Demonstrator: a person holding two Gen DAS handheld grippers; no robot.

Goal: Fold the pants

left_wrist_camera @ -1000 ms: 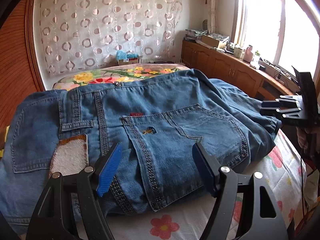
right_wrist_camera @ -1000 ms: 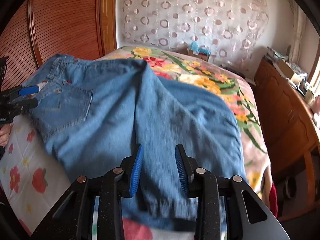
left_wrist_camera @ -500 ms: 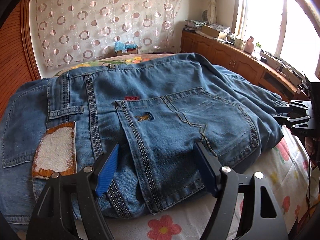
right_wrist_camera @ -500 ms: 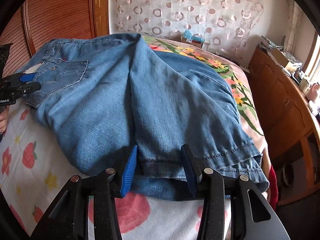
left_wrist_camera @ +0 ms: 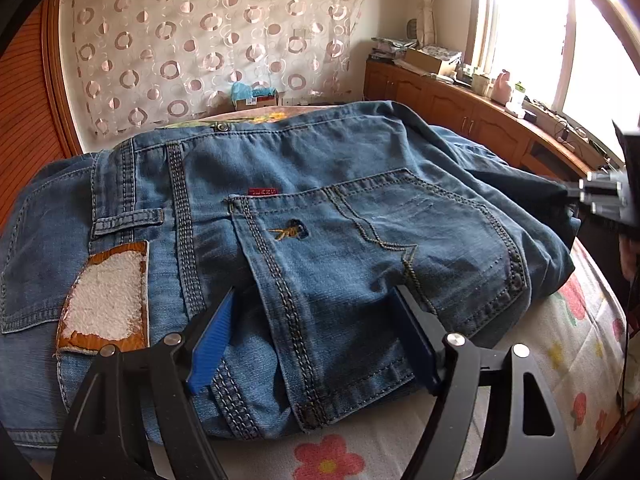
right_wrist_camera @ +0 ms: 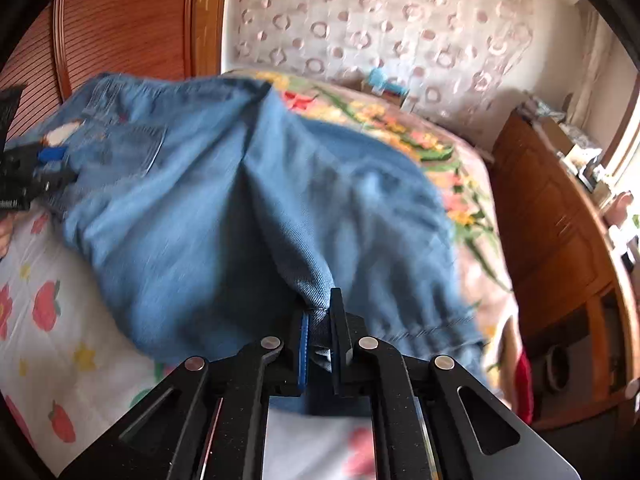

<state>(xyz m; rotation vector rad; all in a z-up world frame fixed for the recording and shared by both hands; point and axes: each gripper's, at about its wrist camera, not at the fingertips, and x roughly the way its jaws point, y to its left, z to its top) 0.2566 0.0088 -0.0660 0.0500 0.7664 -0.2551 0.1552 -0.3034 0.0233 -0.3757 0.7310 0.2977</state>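
Blue jeans point(left_wrist_camera: 360, 184) lie folded lengthwise across the bed, back pocket and waistband up. My left gripper point(left_wrist_camera: 316, 292) is open and straddles the seat seam beside the back pocket, its blue pads apart from the denim. In the right wrist view the legs of the jeans point(right_wrist_camera: 200, 200) run away from me. My right gripper point(right_wrist_camera: 320, 304) is closing, its pads pinching a bunched fold of the leg hem. The left gripper point(right_wrist_camera: 36, 176) shows at the far left by the waist, and the right gripper point(left_wrist_camera: 608, 196) sits at the right edge of the left wrist view.
The jeans rest on a white flower-print sheet point(left_wrist_camera: 560, 344) over a floral blanket point(right_wrist_camera: 400, 120). A wooden headboard point(right_wrist_camera: 120, 32) stands beyond the waist. Low wooden cabinets point(right_wrist_camera: 560, 220) run close along the bed's far side. A small box point(left_wrist_camera: 256, 98) sits by the curtain.
The right gripper's jaws went from open around the hem to pinched on it, and the fabric now bunches up between them. The left gripper crept closer over the seat, still open.
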